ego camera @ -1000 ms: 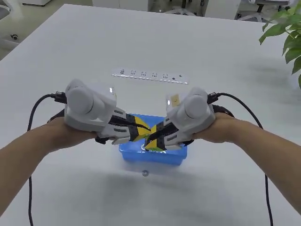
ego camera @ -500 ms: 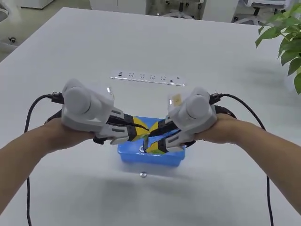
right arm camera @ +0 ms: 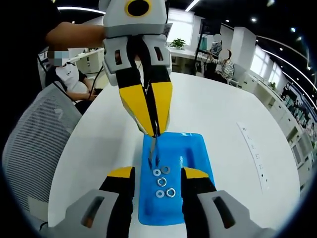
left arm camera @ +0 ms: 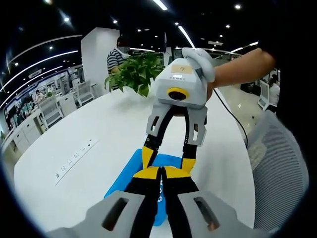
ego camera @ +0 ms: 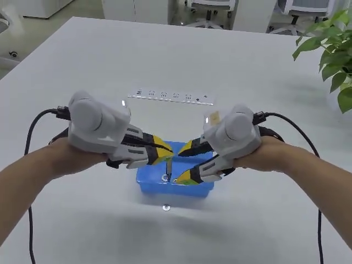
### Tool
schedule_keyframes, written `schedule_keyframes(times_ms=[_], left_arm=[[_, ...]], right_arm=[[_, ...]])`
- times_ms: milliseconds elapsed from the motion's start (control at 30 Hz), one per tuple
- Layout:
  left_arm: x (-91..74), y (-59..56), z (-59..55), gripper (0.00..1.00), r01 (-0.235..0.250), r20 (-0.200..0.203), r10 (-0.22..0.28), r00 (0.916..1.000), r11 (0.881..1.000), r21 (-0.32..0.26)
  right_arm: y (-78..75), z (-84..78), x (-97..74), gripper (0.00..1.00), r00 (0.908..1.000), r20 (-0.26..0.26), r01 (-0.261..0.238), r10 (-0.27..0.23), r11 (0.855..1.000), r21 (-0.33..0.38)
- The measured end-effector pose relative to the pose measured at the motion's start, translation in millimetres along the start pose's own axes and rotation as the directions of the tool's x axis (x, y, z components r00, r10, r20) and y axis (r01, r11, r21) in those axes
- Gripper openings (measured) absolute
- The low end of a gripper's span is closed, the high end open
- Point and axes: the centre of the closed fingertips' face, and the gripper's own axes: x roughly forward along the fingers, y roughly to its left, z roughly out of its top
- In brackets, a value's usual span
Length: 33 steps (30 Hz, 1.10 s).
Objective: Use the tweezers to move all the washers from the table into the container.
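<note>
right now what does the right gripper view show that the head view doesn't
Right gripper view adds several washers lying inside the container. Head view adds one washer on the table, just off the container's near side. Shared: the blue container, the power strip, and the left tool shut on the tweezers, tips down over the container.

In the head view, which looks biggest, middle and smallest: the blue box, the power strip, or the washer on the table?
Biggest: blue box, partly covered.
Middle: power strip, about as long but thinner; it is farther away, so unsure.
Smallest: washer, tiny.
</note>
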Motion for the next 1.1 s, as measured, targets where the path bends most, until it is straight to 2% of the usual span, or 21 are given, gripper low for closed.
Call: schedule_keyframes(times_ms=[367, 700, 1100], left_arm=[[-9.8, -4.8, 7.3, 0.05, -0.014, 0.003, 0.014, 0.9999, 1.0, 0.001], [-19.2, -8.5, 13.6, 0.05, -0.024, 0.011, 0.024, 0.9996, 1.0, -0.005], [-27.0, -12.9, 23.2, 0.05, -0.035, 0.027, 0.035, 0.999, 0.999, -0.002]], right_arm=[[6.3, -2.9, -16.6, 0.56, 0.9993, 0.016, 0.034, -0.034, 0.998, 0.044], [13.2, -3.7, -29.9, 0.66, 0.997, 0.035, 0.066, -0.069, 0.995, 0.08], [19.2, -8.6, -42.1, 0.69, 0.9934, 0.039, 0.103, -0.108, 0.99, 0.1]])
